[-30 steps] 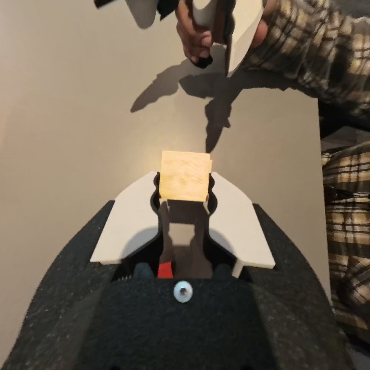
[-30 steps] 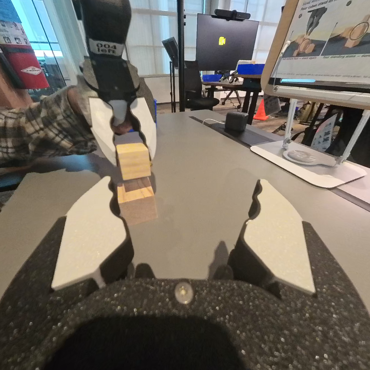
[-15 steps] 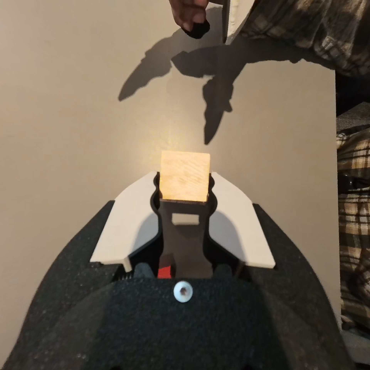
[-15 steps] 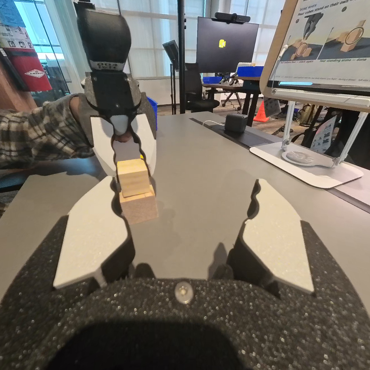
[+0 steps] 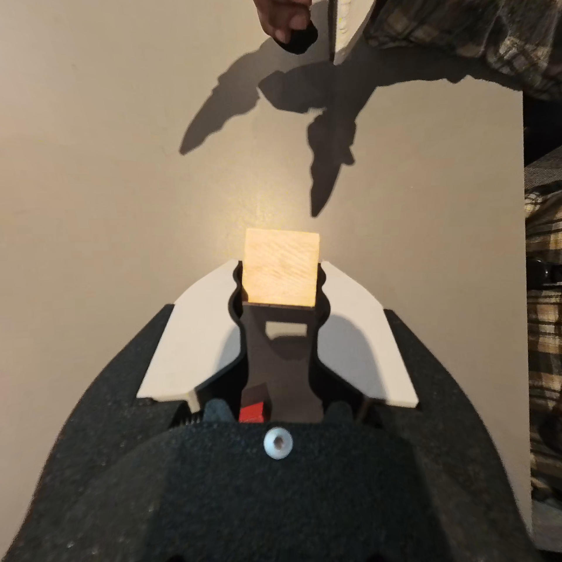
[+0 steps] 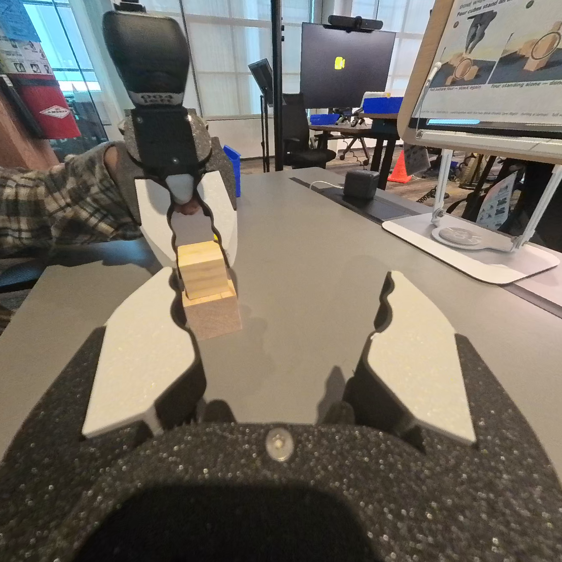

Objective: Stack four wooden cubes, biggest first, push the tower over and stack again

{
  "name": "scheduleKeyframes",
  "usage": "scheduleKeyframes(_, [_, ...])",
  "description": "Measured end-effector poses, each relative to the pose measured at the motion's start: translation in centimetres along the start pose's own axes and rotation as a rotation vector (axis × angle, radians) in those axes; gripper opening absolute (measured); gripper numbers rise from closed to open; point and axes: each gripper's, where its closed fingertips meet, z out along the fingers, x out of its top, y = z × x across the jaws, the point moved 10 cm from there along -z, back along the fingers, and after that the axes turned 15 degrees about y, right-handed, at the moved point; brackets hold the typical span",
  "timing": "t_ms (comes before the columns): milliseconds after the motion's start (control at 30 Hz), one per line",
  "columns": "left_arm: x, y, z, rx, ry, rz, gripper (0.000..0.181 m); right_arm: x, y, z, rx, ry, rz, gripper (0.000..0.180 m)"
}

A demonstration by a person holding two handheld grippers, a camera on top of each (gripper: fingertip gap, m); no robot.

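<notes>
The left claw pinches the smaller wooden cube onto the larger cube, left of centre on the bench. Release gently, then lift straight. The right claw is spread, empty.

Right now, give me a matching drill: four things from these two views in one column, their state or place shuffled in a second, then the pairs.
1. left tool
2. right tool
3. small cube
4. big cube

A. open, holding nothing
B. sits on the grey table, under another cube
C. shut on a cube
D. rests on top of a larger cube

Pairs: 1-C, 2-A, 3-D, 4-B
</notes>
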Motion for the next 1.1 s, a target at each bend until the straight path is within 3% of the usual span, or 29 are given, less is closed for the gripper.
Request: scheduleKeyframes(1100, [-0.26, -0.11, 0.24, -0.033, 0.02, 0.015, 0.05, -0.14, 0.05, 0.04, 0.001, -0.007, 0.006, 0.122])
